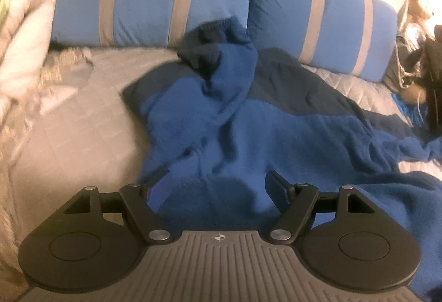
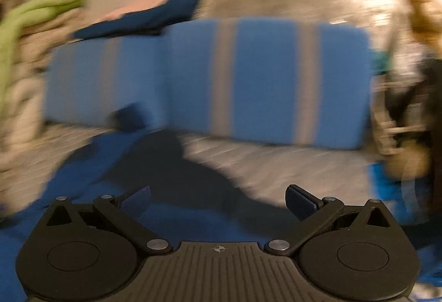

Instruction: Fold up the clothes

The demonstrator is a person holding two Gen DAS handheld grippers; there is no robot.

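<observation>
Your left hand-held gripper [image 1: 218, 188], jaws apart and empty, hovers over the blue garment [image 1: 248, 119] on the bed [image 1: 83, 119]; its bunched sleeve runs toward 12 o'clock. Right hand-held gripper [image 2: 218, 199]: wide open, empty, farther off.

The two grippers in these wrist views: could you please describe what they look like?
The left gripper and the right gripper look alike: black linkage arms with silver pivot pins, two round black discs either side, and a grey ribbed plate bearing a small crosshair marking. Their finger pads are dark blue. No cables, hands or sleeves show.
</observation>
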